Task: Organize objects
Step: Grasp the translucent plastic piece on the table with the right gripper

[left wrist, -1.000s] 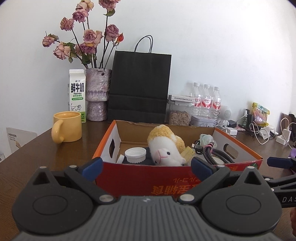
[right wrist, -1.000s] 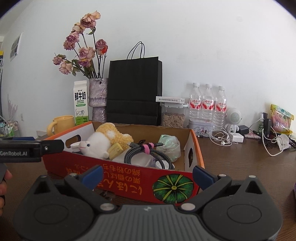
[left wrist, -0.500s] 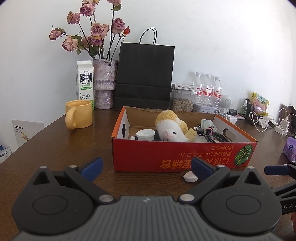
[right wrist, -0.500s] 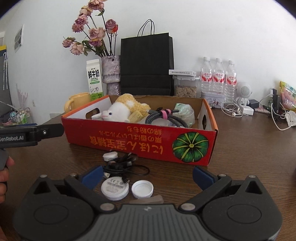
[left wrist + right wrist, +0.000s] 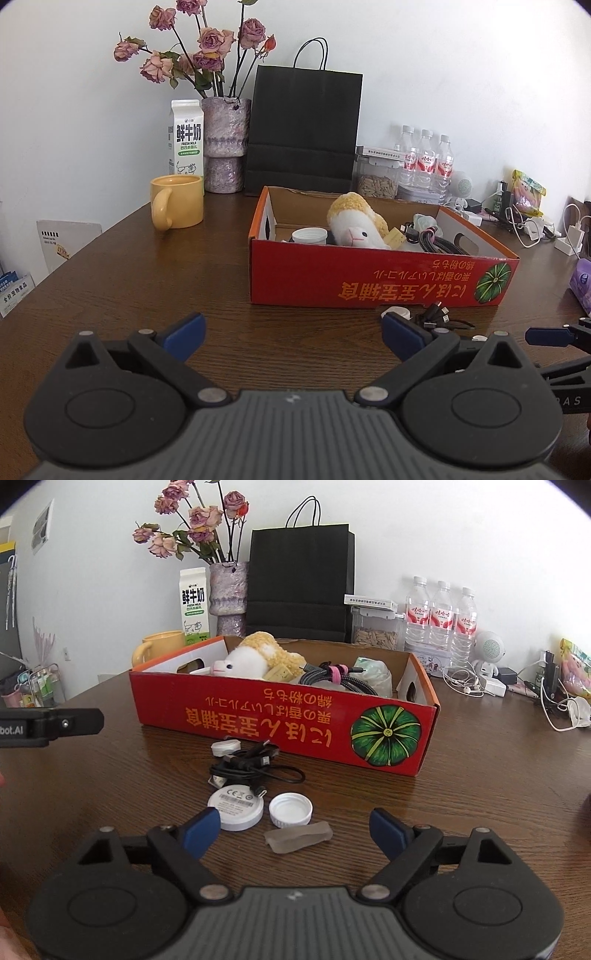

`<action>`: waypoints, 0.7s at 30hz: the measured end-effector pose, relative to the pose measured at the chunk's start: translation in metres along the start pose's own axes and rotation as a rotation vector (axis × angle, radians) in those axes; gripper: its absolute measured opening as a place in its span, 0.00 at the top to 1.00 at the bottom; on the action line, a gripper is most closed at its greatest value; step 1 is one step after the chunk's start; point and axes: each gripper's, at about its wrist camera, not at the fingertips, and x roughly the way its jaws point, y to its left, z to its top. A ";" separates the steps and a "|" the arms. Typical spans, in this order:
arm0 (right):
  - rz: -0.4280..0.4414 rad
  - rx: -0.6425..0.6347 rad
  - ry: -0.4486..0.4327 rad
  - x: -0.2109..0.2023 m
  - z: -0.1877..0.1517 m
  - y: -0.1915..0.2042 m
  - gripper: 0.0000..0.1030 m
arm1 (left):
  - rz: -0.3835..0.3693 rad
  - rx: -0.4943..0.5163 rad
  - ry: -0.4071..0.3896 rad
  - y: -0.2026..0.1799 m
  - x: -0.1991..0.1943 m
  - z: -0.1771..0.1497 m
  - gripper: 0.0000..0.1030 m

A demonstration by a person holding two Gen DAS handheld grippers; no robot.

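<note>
A red cardboard box point(image 5: 369, 284) point(image 5: 280, 720) stands on the brown table, holding a plush sheep point(image 5: 356, 223) point(image 5: 255, 659), a coiled braided cable point(image 5: 338, 679) and a white lid point(image 5: 309, 235). In front of it lie a black cable tangle point(image 5: 251, 766) point(image 5: 439, 319), a white round puck point(image 5: 236, 808), a white bottle cap point(image 5: 290, 809) and a clear plastic piece point(image 5: 298, 837). My right gripper point(image 5: 295, 825) is open, empty, just before these small items. My left gripper point(image 5: 293, 334) is open, empty, left of them over bare table.
A yellow mug point(image 5: 177, 201), milk carton point(image 5: 186, 142), vase of dried roses point(image 5: 225, 144) and black paper bag point(image 5: 304, 129) stand behind the box. Water bottles point(image 5: 439, 616), chargers and cables point(image 5: 480, 686) crowd the back right. Papers point(image 5: 62, 245) lean off the left edge.
Both grippers have pulled back and risen from the box. The box looks farther away and the small items in front of it have come into view.
</note>
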 end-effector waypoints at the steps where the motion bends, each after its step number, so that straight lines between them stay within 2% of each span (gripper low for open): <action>1: -0.009 0.000 0.006 0.002 0.000 -0.001 0.28 | -0.001 0.000 0.002 -0.001 0.000 -0.001 0.00; 6: -0.002 0.001 0.035 0.010 0.000 -0.010 0.36 | -0.003 0.007 0.007 -0.004 -0.001 -0.002 0.00; 9: 0.027 0.003 0.053 0.014 0.000 -0.015 0.46 | -0.006 0.007 0.008 -0.005 -0.001 -0.002 0.00; 13: 0.074 -0.004 0.048 0.014 -0.001 -0.016 0.63 | -0.003 0.013 0.011 -0.009 0.000 -0.002 0.00; 15: 0.085 -0.008 0.041 0.013 -0.002 -0.015 0.68 | -0.003 0.015 0.015 -0.012 0.000 -0.002 0.00; 16: 0.082 -0.012 0.035 0.012 -0.002 -0.015 0.74 | -0.002 0.017 0.016 -0.013 0.000 -0.002 0.00; 17: 0.082 -0.011 0.025 0.010 -0.002 -0.015 0.86 | -0.004 0.020 0.018 -0.015 0.001 -0.002 0.00; 18: 0.086 -0.006 0.015 0.008 -0.002 -0.017 0.92 | -0.005 0.022 0.021 -0.017 0.001 -0.003 0.00; 19: 0.091 0.002 0.007 0.006 -0.002 -0.019 0.96 | -0.005 0.027 0.025 -0.020 0.002 -0.003 0.00; 21: 0.095 0.010 -0.012 0.002 -0.002 -0.022 0.96 | -0.006 0.037 0.032 -0.025 0.004 -0.004 0.00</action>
